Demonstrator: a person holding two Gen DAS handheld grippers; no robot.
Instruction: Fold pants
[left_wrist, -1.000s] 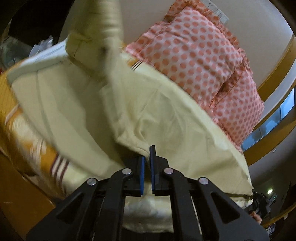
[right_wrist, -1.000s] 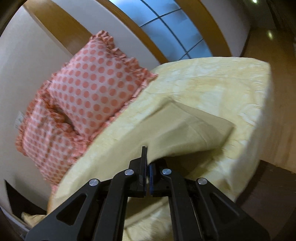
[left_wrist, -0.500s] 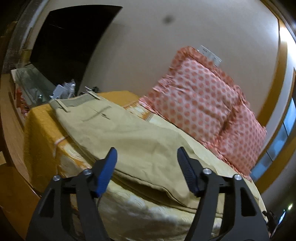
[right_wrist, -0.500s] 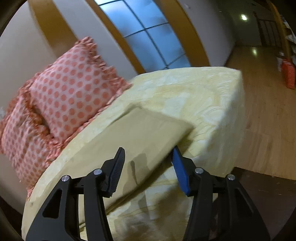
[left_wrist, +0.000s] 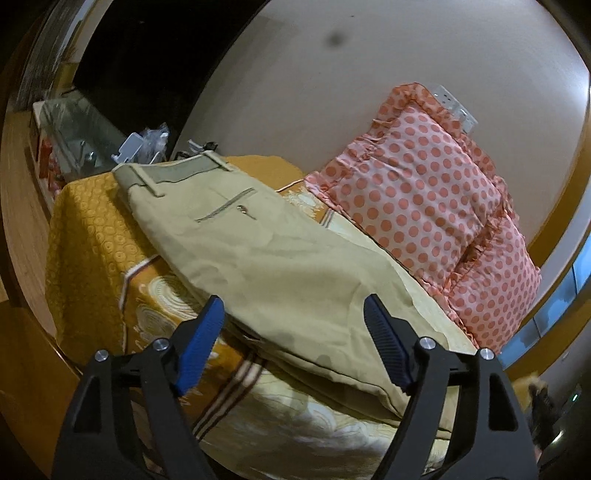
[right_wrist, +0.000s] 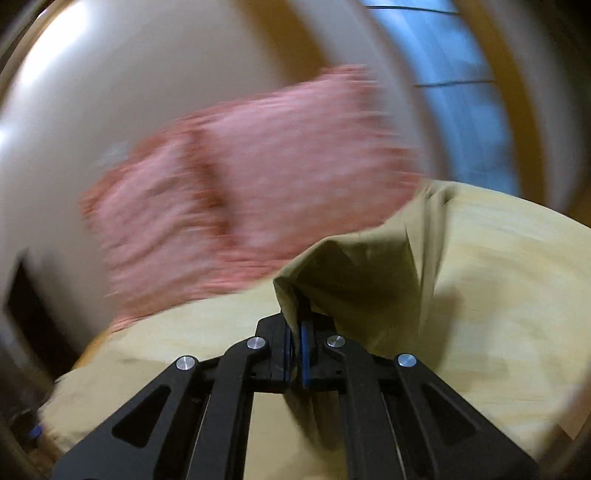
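Left gripper (left_wrist: 293, 345) hangs spread wide above the near edge of the bed (left_wrist: 92, 236), its blue pads (left_wrist: 199, 343) clear of the cloth and holding nothing. Right gripper (right_wrist: 295, 341) is clamped on a raised fold of the pants (right_wrist: 354, 280), which tents up over its closed fingers in a heavily blurred view. Half a second ago that gripper stood apart over flat fabric; now it has closed and lifted the cloth, while the left one stays released as before. Khaki pants (left_wrist: 266, 258) lie flat along the bed, waistband at the far left, beside the dotted pillows (left_wrist: 417, 195) on the right. No readable writing shows.
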